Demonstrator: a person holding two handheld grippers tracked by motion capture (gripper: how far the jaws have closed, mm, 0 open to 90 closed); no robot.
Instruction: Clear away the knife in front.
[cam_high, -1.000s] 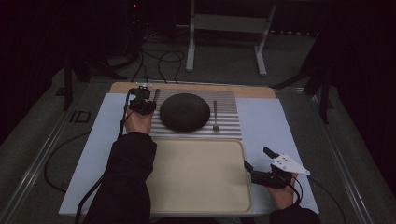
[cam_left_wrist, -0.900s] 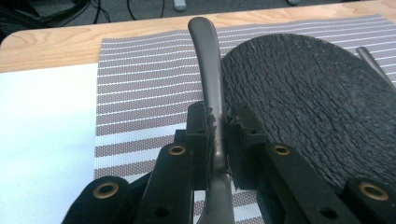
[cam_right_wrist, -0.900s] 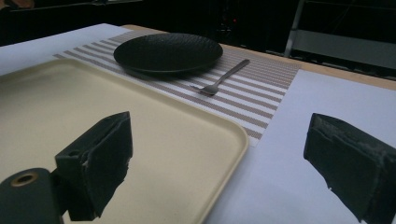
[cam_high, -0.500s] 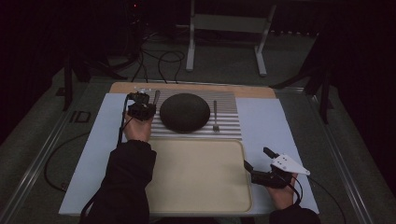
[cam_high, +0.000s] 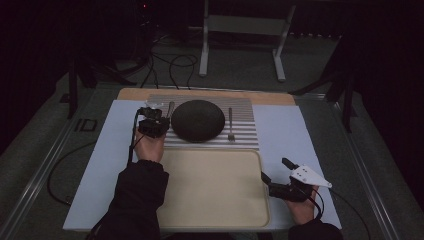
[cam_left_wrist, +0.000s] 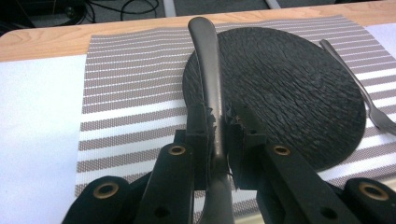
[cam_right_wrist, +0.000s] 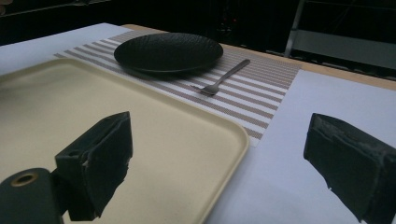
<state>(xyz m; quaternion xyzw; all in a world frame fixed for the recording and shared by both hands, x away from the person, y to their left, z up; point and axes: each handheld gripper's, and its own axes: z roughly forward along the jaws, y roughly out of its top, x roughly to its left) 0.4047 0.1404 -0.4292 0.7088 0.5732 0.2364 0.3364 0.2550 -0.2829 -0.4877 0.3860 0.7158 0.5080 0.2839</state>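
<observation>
Dark metal, a slim piece of cutlery (cam_left_wrist: 208, 70) sits clenched in the left tool (cam_left_wrist: 218, 123), just above the grey-and-white striped placemat (cam_left_wrist: 130, 98) beside the round black textured plate (cam_left_wrist: 289, 93). The right tool (cam_right_wrist: 219, 154) gapes released over the beige tray's (cam_right_wrist: 140, 135) corner.

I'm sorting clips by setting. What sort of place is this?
Probably a dim lab or studio staged as a dining table: a striped placemat with a black plate and fork, loose cables on the floor behind.
</observation>
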